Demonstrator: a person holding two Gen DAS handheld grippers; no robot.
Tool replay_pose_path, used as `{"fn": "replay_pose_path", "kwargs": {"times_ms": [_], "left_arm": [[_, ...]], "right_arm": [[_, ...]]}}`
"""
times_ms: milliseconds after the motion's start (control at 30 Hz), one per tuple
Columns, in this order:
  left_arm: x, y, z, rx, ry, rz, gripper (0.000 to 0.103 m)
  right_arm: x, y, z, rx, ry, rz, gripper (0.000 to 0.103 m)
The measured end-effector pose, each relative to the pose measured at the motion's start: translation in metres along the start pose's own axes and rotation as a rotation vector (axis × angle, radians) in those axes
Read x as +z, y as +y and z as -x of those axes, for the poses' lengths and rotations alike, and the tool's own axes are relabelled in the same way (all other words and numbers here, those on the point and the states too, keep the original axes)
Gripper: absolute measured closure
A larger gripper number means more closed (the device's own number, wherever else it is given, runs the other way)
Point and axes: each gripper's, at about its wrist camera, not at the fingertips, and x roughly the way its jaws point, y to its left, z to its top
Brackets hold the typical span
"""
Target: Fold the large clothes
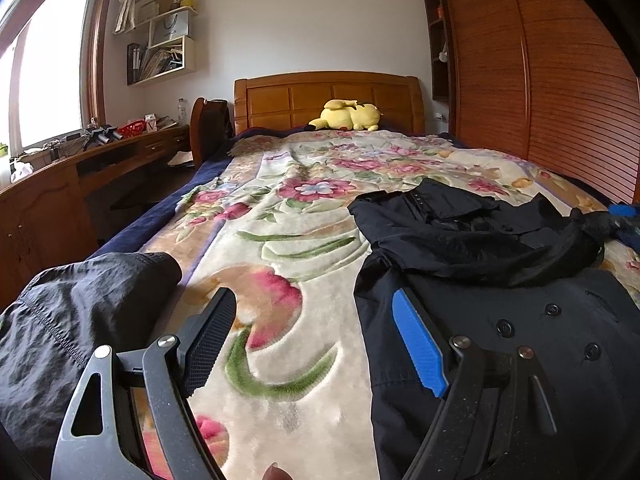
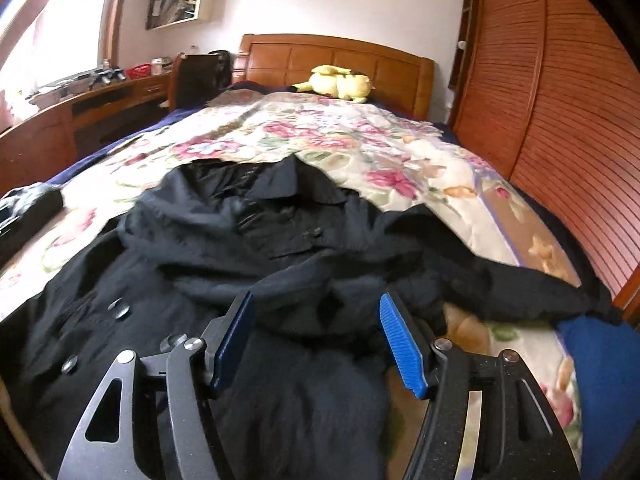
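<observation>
The black coat (image 2: 248,248) lies on the bed (image 1: 280,240), collar to the far end, hem near, so its long axis runs along the bed. One sleeve (image 1: 80,312) trails off to the left. Left gripper (image 1: 316,340) has wide jaws over bare blanket, holding nothing. Right gripper (image 2: 316,344) has jaws fairly wide over bunched cloth, pads not pressing. Risk: closing there could pinch several layers and drag the coat askew.

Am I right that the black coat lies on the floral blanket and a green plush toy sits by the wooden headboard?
Not quite: the plush toy is yellow, not green, as the left wrist view shows. The rest holds: the black coat lies on the floral blanket, and the toy sits by the wooden headboard.
</observation>
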Motion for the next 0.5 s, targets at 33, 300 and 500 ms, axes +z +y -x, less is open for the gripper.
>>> {"fn": "replay_pose_path", "kwargs": {"times_ms": [33, 300, 500], "left_arm": [[0.000, -0.001, 0.000, -0.001, 0.002, -0.001, 0.022], [-0.003, -0.005, -0.003, -0.005, 0.012, -0.018, 0.022], [-0.002, -0.007, -0.006, -0.011, 0.021, -0.020, 0.022]], "right_arm": [[0.008, -0.005, -0.011, -0.015, 0.010, -0.011, 0.037], [0.030, -0.051, -0.084, -0.049, 0.154, -0.150, 0.036], [0.009, -0.061, -0.104, 0.046, 0.254, -0.199, 0.036]]}}
